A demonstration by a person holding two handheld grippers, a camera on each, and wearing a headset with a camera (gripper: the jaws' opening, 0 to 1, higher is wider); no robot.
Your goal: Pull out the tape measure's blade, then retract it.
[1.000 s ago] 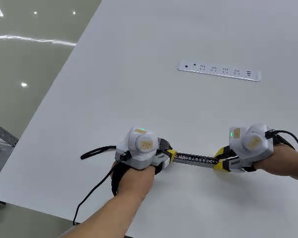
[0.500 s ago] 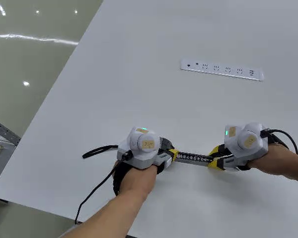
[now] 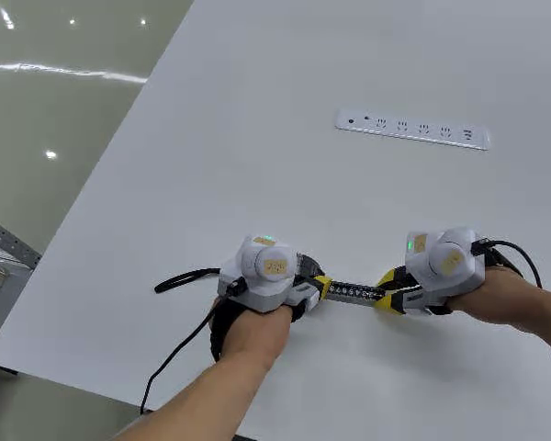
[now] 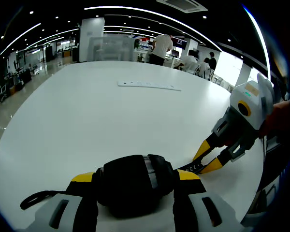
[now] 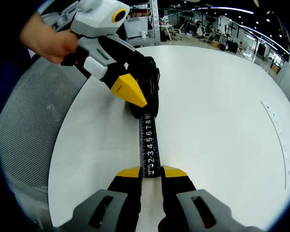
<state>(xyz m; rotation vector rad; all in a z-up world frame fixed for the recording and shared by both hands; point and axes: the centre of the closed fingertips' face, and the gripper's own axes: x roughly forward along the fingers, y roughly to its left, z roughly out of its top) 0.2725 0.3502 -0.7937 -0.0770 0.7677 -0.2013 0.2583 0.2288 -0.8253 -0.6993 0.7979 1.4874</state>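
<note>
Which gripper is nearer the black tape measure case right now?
Left. The left gripper clamps the black tape measure case; the right gripper pinches the numbered blade, away from it.

Open table all round; power strip well beyond

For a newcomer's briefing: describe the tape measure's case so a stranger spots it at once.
On the white table, look near the edge closest to the person. The tape measure's case is the rounded black body clamped between the yellow-tipped jaws of the left gripper. Unlike the flat white power strip farther back, it has a numbered blade running to the right gripper.
</note>
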